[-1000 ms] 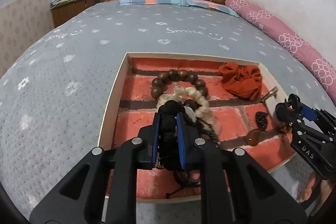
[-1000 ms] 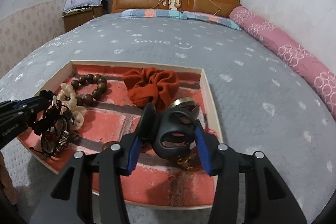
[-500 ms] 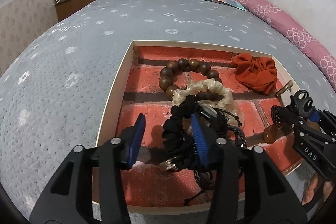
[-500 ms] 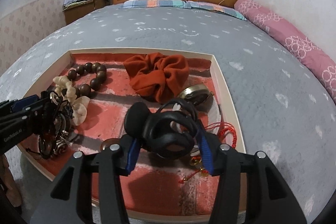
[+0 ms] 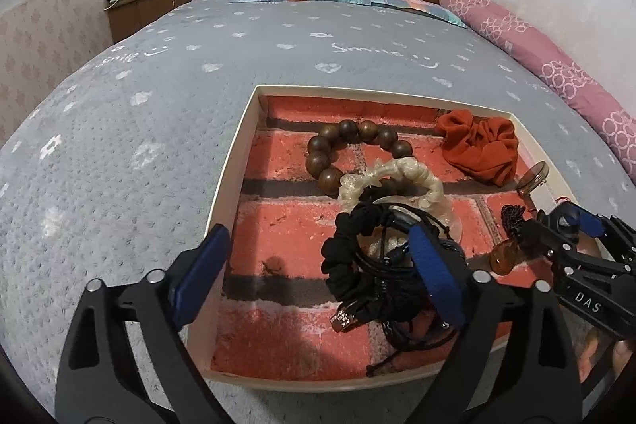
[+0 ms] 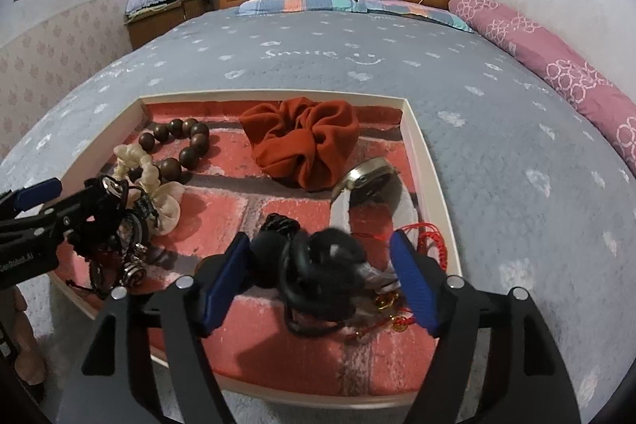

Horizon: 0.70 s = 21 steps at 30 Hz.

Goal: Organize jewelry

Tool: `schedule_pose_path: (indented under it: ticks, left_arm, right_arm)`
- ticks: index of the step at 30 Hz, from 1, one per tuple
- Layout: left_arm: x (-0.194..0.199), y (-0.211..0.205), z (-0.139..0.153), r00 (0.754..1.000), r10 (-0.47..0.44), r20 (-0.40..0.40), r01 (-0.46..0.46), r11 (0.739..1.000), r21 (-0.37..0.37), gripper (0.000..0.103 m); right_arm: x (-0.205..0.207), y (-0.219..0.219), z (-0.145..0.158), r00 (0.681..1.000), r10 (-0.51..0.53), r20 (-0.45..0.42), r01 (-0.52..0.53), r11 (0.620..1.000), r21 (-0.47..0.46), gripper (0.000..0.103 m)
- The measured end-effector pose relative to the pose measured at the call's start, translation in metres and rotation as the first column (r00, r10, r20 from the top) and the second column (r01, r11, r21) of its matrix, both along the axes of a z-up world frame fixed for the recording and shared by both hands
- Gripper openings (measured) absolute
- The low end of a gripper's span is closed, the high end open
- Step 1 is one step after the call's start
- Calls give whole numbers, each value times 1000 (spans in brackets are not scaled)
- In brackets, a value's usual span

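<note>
The tray [image 5: 232, 161] rests on the grey bedspread [image 5: 159, 74]. Inside the tray, the left gripper [image 5: 318, 265] has just been opening; its jaws stand wide, the black scrunchie [image 5: 349, 257] between them (touching the right pad only). Beyond the scrunchie lie the wooden bead bracelet [image 5: 346, 146] and cream scrunchie [image 5: 397, 173].

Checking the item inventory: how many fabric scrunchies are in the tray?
3: rust-orange scrunchie at the far side, cream scrunchie beside the wooden beads, black scrunchie in the near-left pile. More may hide in the dark tangles.
</note>
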<state>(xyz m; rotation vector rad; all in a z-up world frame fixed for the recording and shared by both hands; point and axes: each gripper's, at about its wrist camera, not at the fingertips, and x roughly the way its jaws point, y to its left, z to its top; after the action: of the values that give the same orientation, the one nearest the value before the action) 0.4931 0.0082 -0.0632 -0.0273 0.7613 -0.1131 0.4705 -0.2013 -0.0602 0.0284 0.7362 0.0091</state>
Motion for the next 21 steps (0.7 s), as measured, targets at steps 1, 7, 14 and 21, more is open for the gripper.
schedule_pose_path:
  ticks: [1,7,14,21]
  left_arm:
    - [-2,1,1,1000,0,1,0,1000,-3,91]
    - [-26,10,22,999,19,47,-18,1000,-18,98]
    - [-87,10,59,988,47,144,-50,999,14,98]
    - [-170,-3,62,964,57,260,-82,993,87,98]
  right_arm:
    - [-2,-2,1,1000,1,4,-1,1000,10,72]
    - [-29,-6,16,997,-7,75,8,1000,-7,86]
    - [-91,-10,44,984,-21,176,19,1000,17,97]
    - [-164,-4,47,973,-48,228,52,999,-13,99]
